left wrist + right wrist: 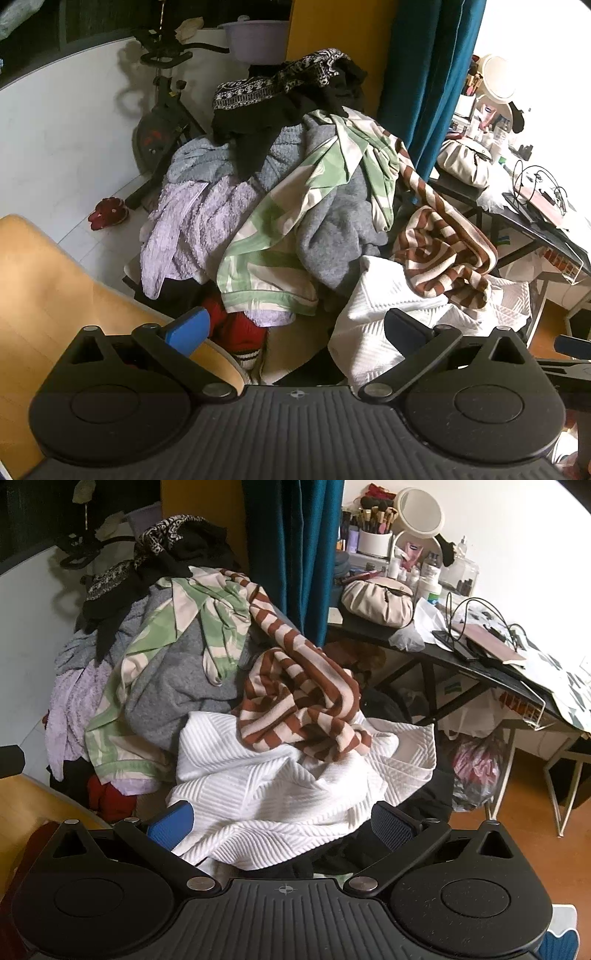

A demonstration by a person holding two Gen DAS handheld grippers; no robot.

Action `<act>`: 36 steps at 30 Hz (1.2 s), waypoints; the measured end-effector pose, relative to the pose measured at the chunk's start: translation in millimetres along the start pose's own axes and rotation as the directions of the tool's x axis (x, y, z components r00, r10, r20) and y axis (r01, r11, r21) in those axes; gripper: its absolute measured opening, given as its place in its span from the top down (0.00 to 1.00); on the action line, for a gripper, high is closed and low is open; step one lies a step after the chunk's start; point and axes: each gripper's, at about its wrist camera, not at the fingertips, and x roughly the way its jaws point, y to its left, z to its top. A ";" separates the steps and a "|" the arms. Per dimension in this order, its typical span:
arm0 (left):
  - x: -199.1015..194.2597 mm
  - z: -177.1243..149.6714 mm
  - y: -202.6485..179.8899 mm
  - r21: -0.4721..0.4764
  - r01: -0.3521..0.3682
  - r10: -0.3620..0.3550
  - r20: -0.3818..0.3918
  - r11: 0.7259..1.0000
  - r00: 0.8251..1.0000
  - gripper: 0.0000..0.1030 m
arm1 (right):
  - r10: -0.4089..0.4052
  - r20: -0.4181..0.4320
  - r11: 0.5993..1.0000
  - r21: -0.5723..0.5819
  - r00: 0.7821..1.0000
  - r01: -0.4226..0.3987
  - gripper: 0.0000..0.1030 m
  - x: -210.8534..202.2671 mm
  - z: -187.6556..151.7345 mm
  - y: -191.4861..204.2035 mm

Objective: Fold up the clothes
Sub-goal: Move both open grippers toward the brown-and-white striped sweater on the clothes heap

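- Left gripper (pixel 295 328): jaws spread wide, holding nothing, facing the heap of clothes (pixel 280 192)
- Right gripper (pixel 282 819): jaws spread wide and empty, just above the white textured cloth (pixel 295 775) at the front of the heap
- A brown-and-cream striped garment (pixel 306 701) lies on the white cloth; a green-and-cream piece (pixel 166 635) drapes over grey fleece (pixel 173 686)
- Lilac towelling (pixel 184 229) hangs at the heap's left
- A cluttered dark surface (pixel 461 661) stands to the right

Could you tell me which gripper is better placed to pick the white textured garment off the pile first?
Right. The right gripper is open with the white textured garment spread directly between its fingers. The left gripper, also open, faces the red garment, with the white one off to its right.
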 end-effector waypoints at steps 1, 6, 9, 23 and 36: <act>-0.2 0.0 0.2 0.001 -0.002 0.002 -0.001 1.000 1.000 0.00 | 0.001 0.002 1.000 -0.002 1.000 -0.001 0.01 2.5 -0.6 2.5; -0.8 0.2 0.9 0.009 -0.011 0.011 -0.004 1.000 1.000 0.00 | 0.004 0.005 1.000 -0.007 1.000 -0.004 0.01 12.7 -5.4 14.8; -0.5 0.3 1.2 0.011 -0.019 0.019 -0.008 1.000 1.000 0.00 | 0.001 0.007 1.000 0.001 1.000 -0.001 0.01 14.7 -8.4 16.6; 0.1 1.7 3.5 0.011 -0.048 0.048 -0.016 0.999 0.999 0.00 | -0.010 -0.005 0.999 0.044 1.000 0.010 0.01 22.9 -19.6 18.7; -3.0 -0.1 1.5 0.046 -0.049 0.049 -0.008 0.998 0.999 0.00 | -0.019 -0.013 0.996 0.092 1.000 0.020 0.01 21.4 -29.4 17.0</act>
